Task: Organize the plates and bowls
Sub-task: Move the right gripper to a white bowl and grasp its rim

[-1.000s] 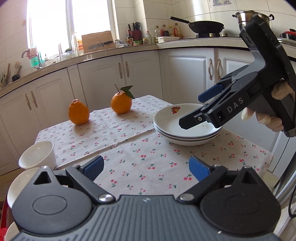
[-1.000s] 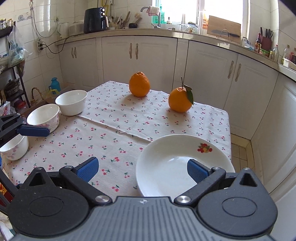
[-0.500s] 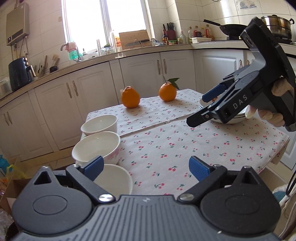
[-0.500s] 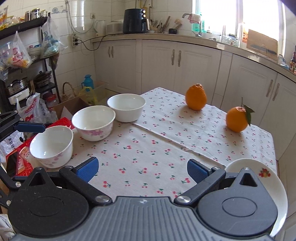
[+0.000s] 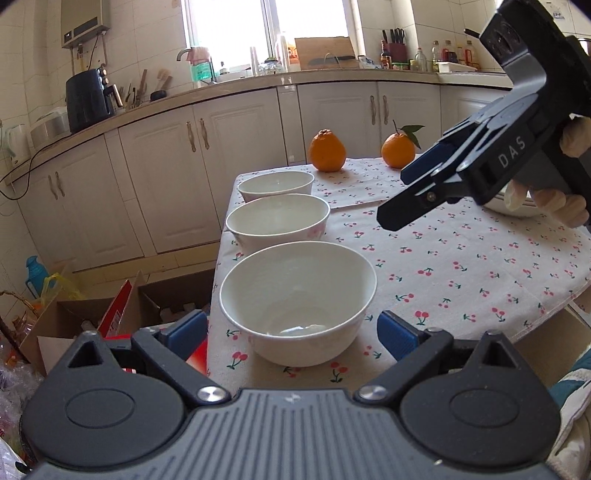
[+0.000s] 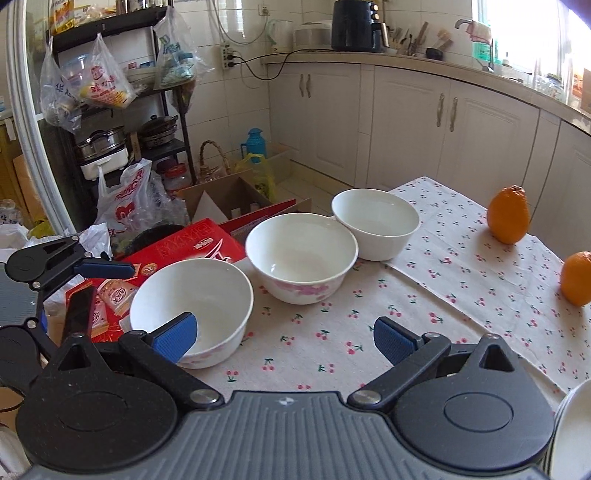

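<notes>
Three bowls (image 5: 297,299) in row on table (image 5: 480,266) — all empty; both grippers' fingers spread, holding nothing.

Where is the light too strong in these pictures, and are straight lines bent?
Left wrist view: the window is blown out white, and the counter edge curves. Right wrist view: the window glares at top right, and the door frame bows.

- "DAS" in pale capitals on the side of the right gripper (image 5: 421,192), seen from the left wrist view.
- Red characters on a white plastic bag (image 6: 127,206) on the floor, not clear enough to read.
- Print on the hanging bags (image 6: 99,79) and the red box (image 6: 184,251), illegible.
</notes>
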{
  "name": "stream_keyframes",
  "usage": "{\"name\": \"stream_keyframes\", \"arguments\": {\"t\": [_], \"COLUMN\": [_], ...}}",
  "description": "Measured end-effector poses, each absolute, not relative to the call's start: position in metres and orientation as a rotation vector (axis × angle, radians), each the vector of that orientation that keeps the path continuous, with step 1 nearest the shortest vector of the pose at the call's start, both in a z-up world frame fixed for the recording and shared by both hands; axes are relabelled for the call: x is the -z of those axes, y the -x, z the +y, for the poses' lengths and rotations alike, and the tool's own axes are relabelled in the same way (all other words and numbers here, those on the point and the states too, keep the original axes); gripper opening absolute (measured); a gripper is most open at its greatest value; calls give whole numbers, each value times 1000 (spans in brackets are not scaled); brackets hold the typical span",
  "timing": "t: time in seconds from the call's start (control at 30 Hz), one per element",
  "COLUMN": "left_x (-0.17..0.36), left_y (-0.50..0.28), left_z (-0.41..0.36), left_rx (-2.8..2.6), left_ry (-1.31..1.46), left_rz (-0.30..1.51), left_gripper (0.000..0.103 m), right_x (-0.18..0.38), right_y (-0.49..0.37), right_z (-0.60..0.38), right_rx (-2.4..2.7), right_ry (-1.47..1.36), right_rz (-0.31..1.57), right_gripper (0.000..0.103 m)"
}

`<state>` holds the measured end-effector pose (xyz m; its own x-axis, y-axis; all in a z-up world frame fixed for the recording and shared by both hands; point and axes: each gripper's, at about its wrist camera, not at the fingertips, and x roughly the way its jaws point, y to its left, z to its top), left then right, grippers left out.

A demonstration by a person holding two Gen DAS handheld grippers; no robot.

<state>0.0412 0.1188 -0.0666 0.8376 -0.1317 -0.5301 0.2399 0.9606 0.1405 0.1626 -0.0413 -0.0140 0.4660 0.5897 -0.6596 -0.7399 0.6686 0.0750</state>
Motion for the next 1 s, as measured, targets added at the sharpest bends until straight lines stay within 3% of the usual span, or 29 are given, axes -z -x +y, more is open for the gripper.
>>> {"name": "stream_keyframes", "arguments": {"t": [0.37, 1.0], "left_x": [80, 83], "left_y": [-53, -56], "left_z": [123, 121], "left_rx": [225, 246], "left_ry": [-187, -196], "left_rz": [554, 554], "left_gripper": [96, 89], "right_x": [31, 44], "right_y": [-179, -188], "right_z": [3, 20], "right_rx": [-925, -994], "right_ry": [239, 213], "right_rz": [790, 875], "right_gripper": [98, 66]}}
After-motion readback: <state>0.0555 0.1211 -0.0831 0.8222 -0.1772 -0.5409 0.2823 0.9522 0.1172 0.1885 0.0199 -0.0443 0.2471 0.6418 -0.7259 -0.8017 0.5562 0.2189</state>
